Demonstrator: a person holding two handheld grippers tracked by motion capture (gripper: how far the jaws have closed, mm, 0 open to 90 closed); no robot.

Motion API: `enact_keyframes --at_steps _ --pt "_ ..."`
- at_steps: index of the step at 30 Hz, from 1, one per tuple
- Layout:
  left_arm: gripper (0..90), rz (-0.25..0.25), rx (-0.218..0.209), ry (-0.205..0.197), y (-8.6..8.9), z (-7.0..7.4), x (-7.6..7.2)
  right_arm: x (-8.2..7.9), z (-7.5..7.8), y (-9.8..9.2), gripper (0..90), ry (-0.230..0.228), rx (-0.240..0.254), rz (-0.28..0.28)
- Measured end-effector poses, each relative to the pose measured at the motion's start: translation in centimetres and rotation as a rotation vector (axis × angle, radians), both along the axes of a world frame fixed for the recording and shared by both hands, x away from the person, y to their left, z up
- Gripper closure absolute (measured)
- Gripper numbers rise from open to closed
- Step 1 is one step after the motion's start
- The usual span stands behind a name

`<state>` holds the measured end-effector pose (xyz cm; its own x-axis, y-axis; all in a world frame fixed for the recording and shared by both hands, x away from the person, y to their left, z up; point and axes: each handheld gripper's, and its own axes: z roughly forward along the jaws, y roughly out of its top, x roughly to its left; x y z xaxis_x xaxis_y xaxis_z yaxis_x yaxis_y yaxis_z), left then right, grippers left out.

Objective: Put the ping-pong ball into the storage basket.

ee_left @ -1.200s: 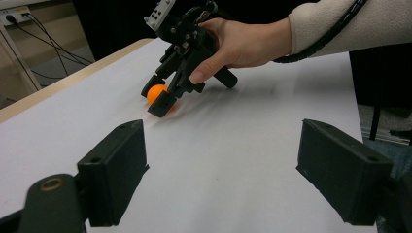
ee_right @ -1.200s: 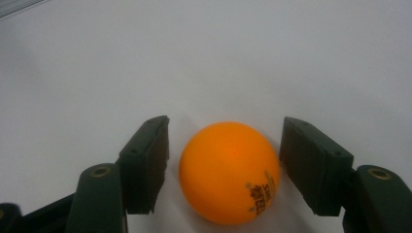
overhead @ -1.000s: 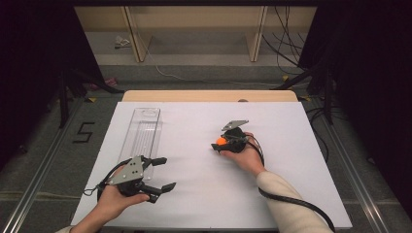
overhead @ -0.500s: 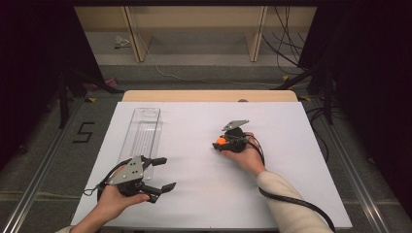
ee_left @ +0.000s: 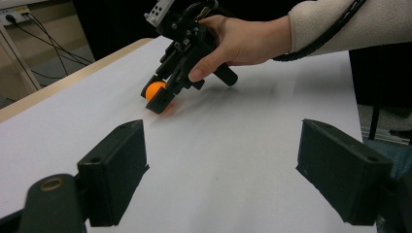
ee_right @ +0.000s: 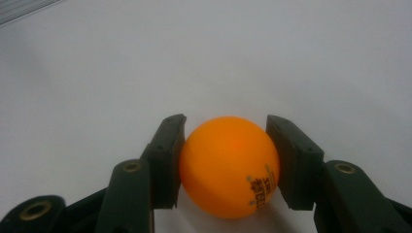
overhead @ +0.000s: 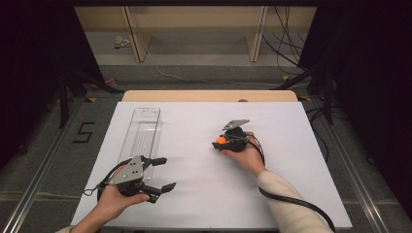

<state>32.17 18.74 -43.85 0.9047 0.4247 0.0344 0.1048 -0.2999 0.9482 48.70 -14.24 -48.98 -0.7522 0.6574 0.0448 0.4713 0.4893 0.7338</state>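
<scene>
My right gripper [overhead: 219,141] pinches the orange ball [ee_right: 228,165] mid-table [overhead: 291,194], plenty of room around; left gripper [overhead: 163,174] gapes wide beside the clear tray [overhead: 145,127]; ball's underside hidden.

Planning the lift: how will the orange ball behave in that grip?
The orange ball looks like a table-tennis ball: probably very light. Smooth and round, it may squirt from the right gripper and roll across the white table.
</scene>
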Motion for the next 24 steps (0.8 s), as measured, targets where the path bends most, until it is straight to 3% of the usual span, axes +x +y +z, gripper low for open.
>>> enact_keyframes --at_steps 24 --pt "17.6 -0.002 0.002 0.001 0.0 0.0 0.0 -0.1 1.2 -0.1 51.2 -0.026 0.031 -0.002"
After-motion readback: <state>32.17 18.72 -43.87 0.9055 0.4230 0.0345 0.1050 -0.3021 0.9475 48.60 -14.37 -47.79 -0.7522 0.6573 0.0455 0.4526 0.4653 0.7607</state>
